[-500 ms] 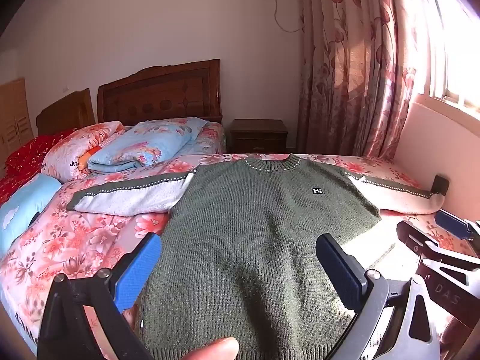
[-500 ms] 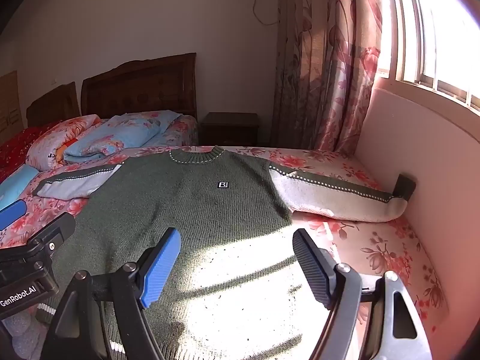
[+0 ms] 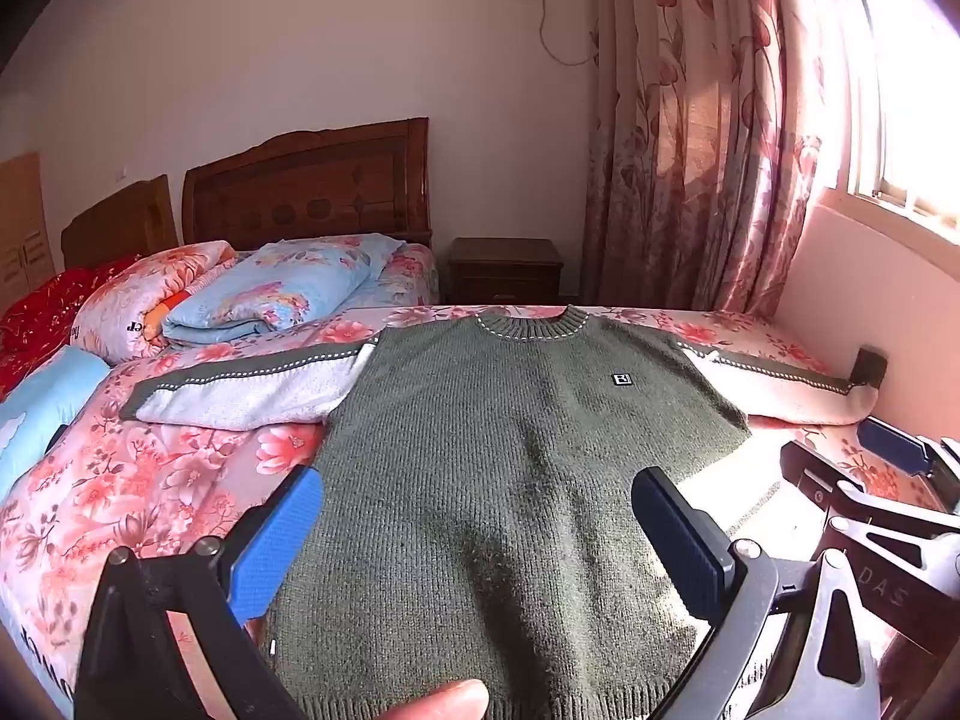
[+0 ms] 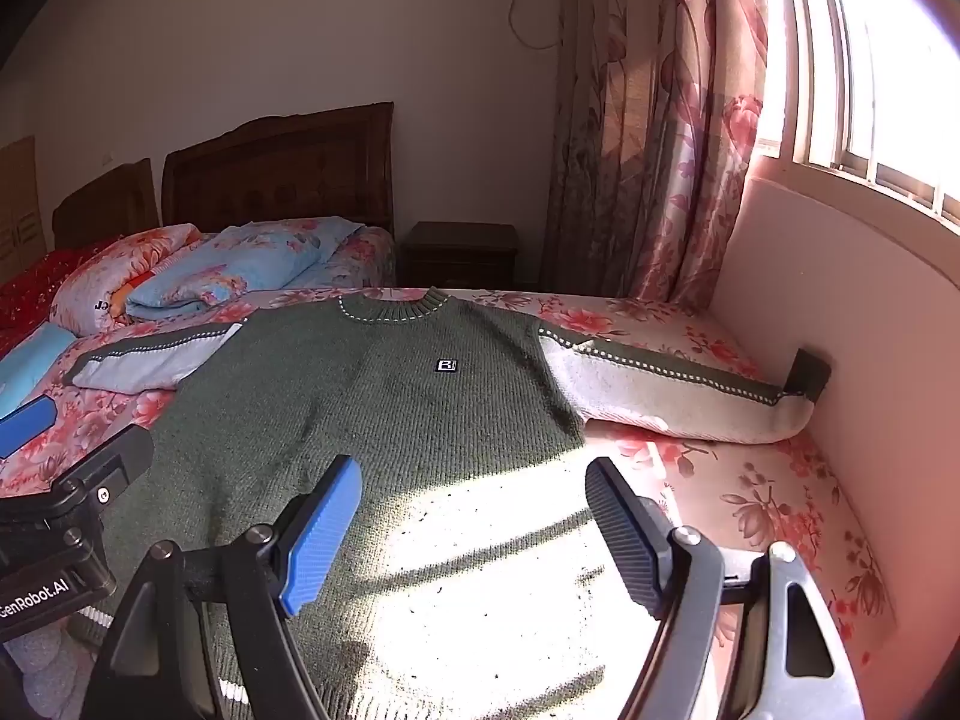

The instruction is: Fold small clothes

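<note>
A small dark green knit sweater (image 3: 510, 450) with white sleeves lies flat and face up on the floral bed, sleeves spread to both sides. It also shows in the right wrist view (image 4: 384, 408), its lower half in bright sunlight. My left gripper (image 3: 480, 534) is open and empty, hovering over the sweater's lower body near the hem. My right gripper (image 4: 474, 528) is open and empty, over the sweater's lower right part. The right sleeve (image 4: 678, 390) reaches the wall; the left sleeve (image 3: 252, 381) lies toward the pillows.
Floral bedsheet (image 3: 150, 492) surrounds the sweater. Folded quilts and pillows (image 3: 264, 288) lie at the bed's head by the wooden headboard (image 3: 312, 186). A nightstand (image 3: 507, 270) and curtains (image 3: 690, 150) stand behind. A wall (image 4: 852, 360) under the window borders the bed's right side.
</note>
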Demonstrator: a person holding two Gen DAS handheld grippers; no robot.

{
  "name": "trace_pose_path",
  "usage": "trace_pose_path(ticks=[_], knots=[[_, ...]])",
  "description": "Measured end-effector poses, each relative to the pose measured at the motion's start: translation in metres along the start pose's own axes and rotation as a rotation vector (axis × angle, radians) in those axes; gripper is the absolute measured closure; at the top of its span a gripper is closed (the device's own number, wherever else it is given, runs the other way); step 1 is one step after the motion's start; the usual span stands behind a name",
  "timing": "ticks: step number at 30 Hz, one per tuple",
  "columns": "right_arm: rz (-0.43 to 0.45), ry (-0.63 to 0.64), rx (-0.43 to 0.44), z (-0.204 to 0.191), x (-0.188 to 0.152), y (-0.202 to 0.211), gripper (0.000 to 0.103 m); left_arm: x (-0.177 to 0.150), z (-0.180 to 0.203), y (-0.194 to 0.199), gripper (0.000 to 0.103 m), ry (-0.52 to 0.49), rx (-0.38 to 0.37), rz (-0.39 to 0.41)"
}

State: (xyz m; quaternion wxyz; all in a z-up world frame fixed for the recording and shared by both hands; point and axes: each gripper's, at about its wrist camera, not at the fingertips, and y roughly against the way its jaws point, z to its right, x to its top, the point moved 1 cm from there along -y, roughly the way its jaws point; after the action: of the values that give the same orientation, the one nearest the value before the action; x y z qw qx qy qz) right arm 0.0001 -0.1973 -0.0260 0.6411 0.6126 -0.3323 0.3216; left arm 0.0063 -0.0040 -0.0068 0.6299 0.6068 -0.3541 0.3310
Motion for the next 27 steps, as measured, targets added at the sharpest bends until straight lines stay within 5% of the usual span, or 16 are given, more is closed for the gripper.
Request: trace_pose_path(ticks=[6,10,14,18,27], knots=[[0.026,-0.012,0.01,0.002,0.002,0.01,0.025,0.0,-0.007,-0.001,0.0,0.013,-0.058,0.009],[0.149,-0.016,0.091,-0.001,0.01,0.052,0.025,-0.005,-0.015,-0.009,0.0,0.009,0.001,0.01],[0.276,0.004,0.245,-0.014,0.022,0.095,0.024,-0.008,-0.022,-0.015,0.0,0.018,0.04,0.004],[0.32,0.004,0.486,-0.029,0.022,0.116,0.024,-0.009,-0.021,-0.015,0.0,0.006,0.059,0.015],[0.412,0.212,0.492,-0.091,0.007,0.149,0.024,-0.012,-0.019,-0.015,0.0,-0.001,0.057,0.018]])
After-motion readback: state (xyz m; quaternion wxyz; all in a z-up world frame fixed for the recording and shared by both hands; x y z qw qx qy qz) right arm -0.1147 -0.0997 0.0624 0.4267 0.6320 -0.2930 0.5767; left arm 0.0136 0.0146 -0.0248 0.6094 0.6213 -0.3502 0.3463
